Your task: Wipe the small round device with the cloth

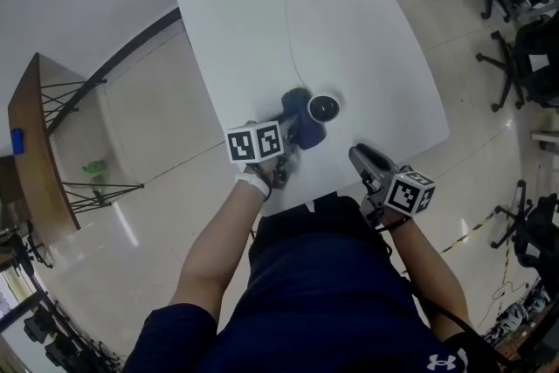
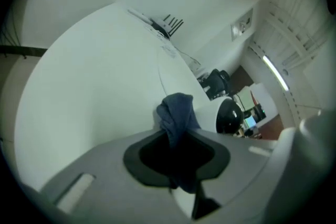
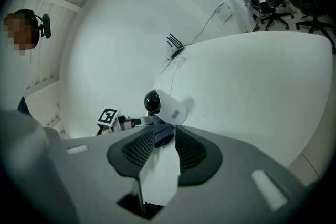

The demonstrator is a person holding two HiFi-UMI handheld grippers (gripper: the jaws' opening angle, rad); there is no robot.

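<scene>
the left gripper (image 1: 284,155) pinches the dark blue cloth (image 1: 301,125) just beside the small round white device (image 1: 323,107); wiping seems barely begun. the right gripper (image 1: 360,158) hovers, jaws spread, empty.

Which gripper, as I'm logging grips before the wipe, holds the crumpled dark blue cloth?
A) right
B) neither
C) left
C: the left gripper is clamped on the crumpled dark blue cloth, while the right gripper stands open with nothing gripped.
</scene>
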